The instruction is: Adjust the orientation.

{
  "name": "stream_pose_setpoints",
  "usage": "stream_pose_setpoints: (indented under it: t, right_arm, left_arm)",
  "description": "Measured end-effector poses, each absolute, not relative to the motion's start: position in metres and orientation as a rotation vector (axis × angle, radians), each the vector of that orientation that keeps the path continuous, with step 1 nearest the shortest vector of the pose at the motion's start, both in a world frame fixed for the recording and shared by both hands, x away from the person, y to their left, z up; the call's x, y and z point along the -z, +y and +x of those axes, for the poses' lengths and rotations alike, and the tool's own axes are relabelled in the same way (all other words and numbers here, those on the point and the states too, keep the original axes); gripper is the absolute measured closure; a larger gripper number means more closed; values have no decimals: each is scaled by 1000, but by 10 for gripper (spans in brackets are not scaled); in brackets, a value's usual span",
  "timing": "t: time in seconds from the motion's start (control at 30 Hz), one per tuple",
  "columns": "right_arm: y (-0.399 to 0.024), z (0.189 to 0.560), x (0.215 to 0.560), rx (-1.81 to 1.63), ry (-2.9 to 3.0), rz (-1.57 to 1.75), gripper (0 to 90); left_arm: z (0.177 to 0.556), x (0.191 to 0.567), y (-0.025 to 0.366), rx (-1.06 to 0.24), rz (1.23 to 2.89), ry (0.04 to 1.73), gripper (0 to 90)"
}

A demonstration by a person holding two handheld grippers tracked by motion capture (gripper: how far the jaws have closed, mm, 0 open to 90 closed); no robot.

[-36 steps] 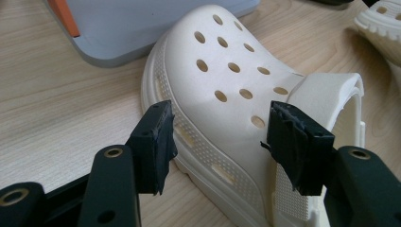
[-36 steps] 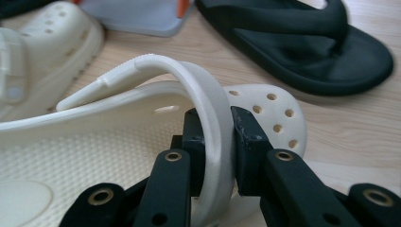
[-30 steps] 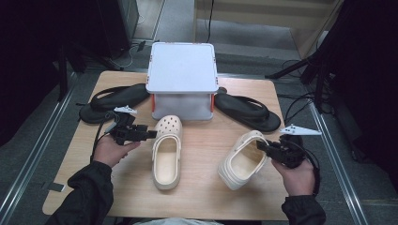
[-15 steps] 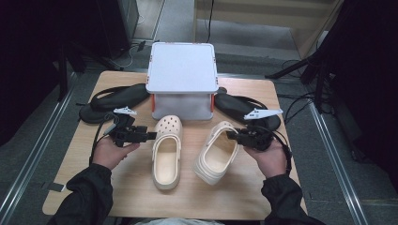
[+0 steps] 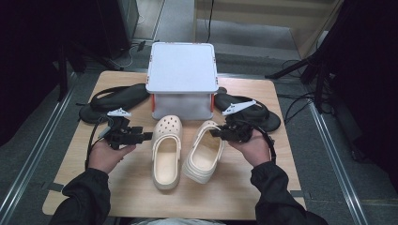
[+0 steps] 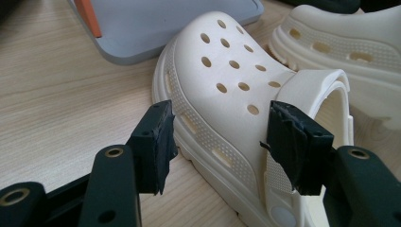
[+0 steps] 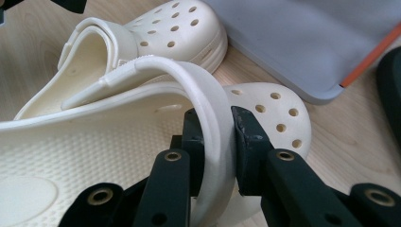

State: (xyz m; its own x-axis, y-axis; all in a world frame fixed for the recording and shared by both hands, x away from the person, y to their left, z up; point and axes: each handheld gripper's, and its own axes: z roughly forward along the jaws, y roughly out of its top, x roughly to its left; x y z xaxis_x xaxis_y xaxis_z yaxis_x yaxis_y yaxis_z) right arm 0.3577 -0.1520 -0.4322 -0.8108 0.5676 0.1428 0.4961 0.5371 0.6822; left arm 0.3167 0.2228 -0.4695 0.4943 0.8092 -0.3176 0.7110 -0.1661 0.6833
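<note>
Clogs in cream sit side by side in the middle of the desk, toes pointing far toward a grey box with orange clips. The right claw is clamped on the heel strap of the right clog, one jaw on each side of the band, and this shoe leans tilted toward its partner, just beside it. The left claw stands wide, its jaws apart and holding nothing; the left clog lies flat right in front of it, its side between the jaws' tips in the left claw view, though no pad presses on it. Black sandals lie at the far part of the desk, one left of the box and one right of it.
</note>
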Motion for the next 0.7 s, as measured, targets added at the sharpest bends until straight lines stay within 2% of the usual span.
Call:
stream_pose_setpoints:
  t: [0.43, 0.7]
  right_arm:
    - [-145, 357, 447, -1197, 2766, 842, 735]
    - [-137, 349, 454, -1154, 2786, 734, 720]
  left_arm:
    - [310, 473, 223, -114, 1923, 1272, 425]
    - [312, 475, 222, -107, 1952, 1263, 468]
